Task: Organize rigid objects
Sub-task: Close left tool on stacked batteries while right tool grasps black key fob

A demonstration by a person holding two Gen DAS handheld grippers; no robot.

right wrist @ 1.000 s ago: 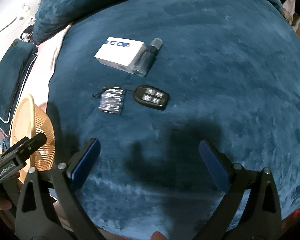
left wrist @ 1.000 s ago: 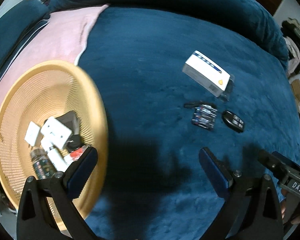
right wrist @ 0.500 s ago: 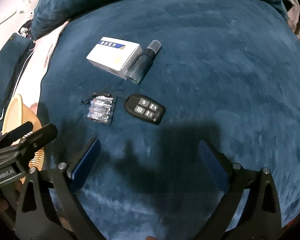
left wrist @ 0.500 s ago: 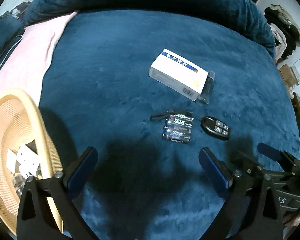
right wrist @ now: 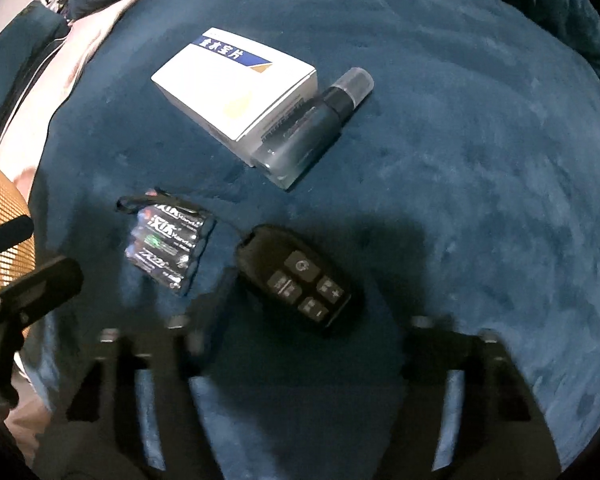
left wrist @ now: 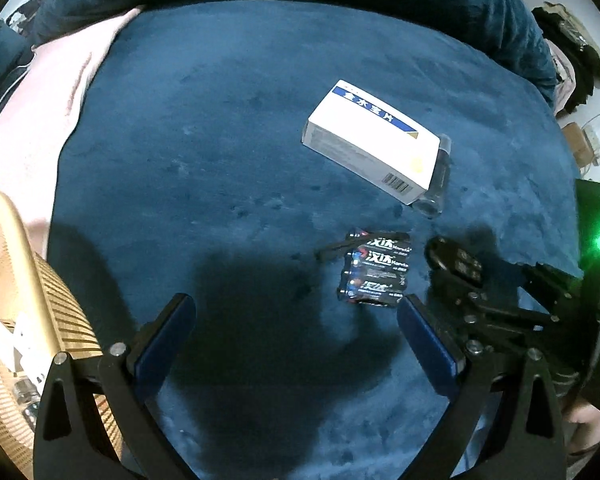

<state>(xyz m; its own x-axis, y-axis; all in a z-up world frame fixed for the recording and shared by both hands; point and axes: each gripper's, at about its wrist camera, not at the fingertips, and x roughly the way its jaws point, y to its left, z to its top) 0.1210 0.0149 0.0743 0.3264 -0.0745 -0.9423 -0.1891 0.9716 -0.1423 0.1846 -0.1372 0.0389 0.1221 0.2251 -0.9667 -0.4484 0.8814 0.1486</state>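
Right claw [right wrist: 300,344] hangs over the black remote [right wrist: 298,280] on the blue blanket [right wrist: 460,160], jaws closing, pads not yet on it. Remote's long axis runs diagonally, just ahead of the claw. Left claw [left wrist: 296,320] spread, empty, battery pack [left wrist: 376,270] just ahead toward its right finger.

Bed: covered with a deep blue plush blanket [right wrist: 460,160].
White box [right wrist: 236,96]: lies flat on the blanket, blue stripe on its top.
Spray bottle [right wrist: 312,132]: on its side, touching the box's long edge.
Battery pack [right wrist: 168,244]: near the box, on the viewer's side of it.
Key fob [right wrist: 300,280]: just beside the battery pack.
Pink cloth [left wrist: 24,120]: at the blanket's edge, well apart from the box.
Woven basket [left wrist: 60,320]: at the blanket's edge, well apart from the box.
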